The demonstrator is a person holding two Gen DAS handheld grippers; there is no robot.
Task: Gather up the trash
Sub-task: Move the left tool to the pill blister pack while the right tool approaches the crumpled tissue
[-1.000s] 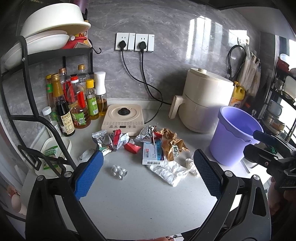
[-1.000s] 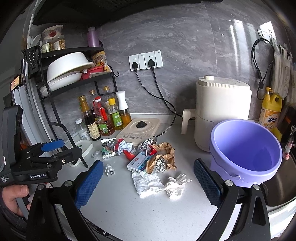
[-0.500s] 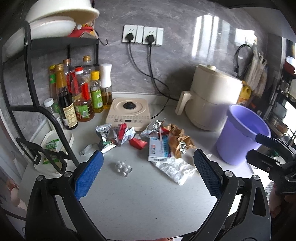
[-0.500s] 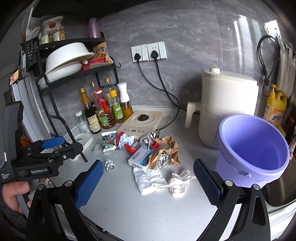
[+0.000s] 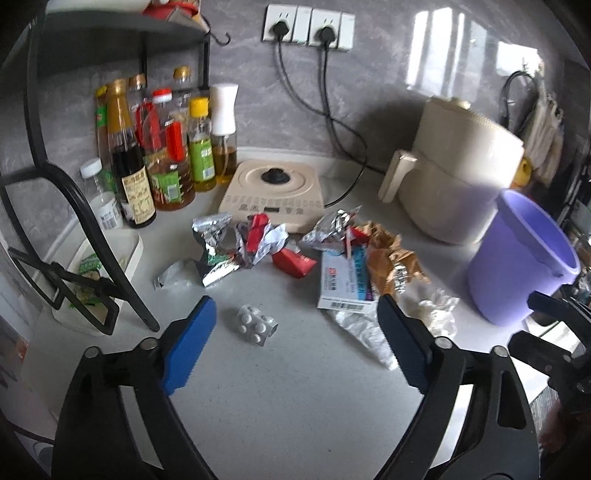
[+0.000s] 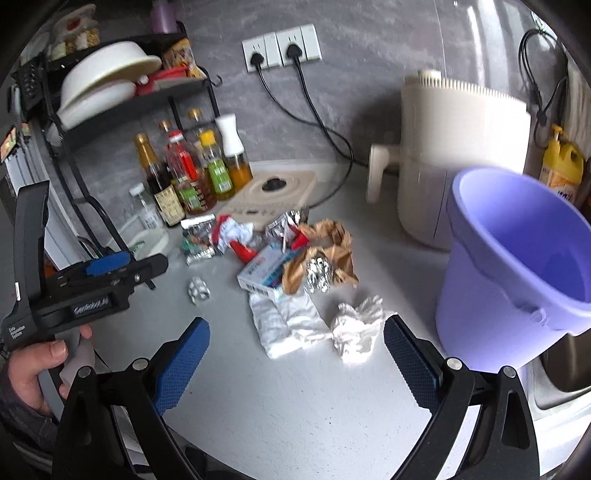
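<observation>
Approach step: left hand-held gripper (image 5: 295, 339), empty, jaws closing, nears the blister pack (image 5: 256, 325) mid-surface; right hand-held gripper (image 6: 295, 354) gapes empty; next, pinch.

Pale grey speckled countertop (image 5: 280, 398), matte, lit from the right. Back wall of glossy grey marbled tile (image 5: 399, 122) with bright window reflections on it. White double wall socket (image 5: 309, 27), two black plugs in, cords trailing down to the counter. Black metal tiered rack (image 6: 122, 107) at left carrying stacked white bowls (image 6: 107, 70). Row of glass condiment bottles (image 5: 162, 147) under the rack, against the wall. Cream flat induction hob (image 5: 273, 194) mid-counter; cream cylindrical air fryer (image 5: 458, 177) to its right. Yellow detergent bottle (image 6: 561, 166) in far right corner.
</observation>
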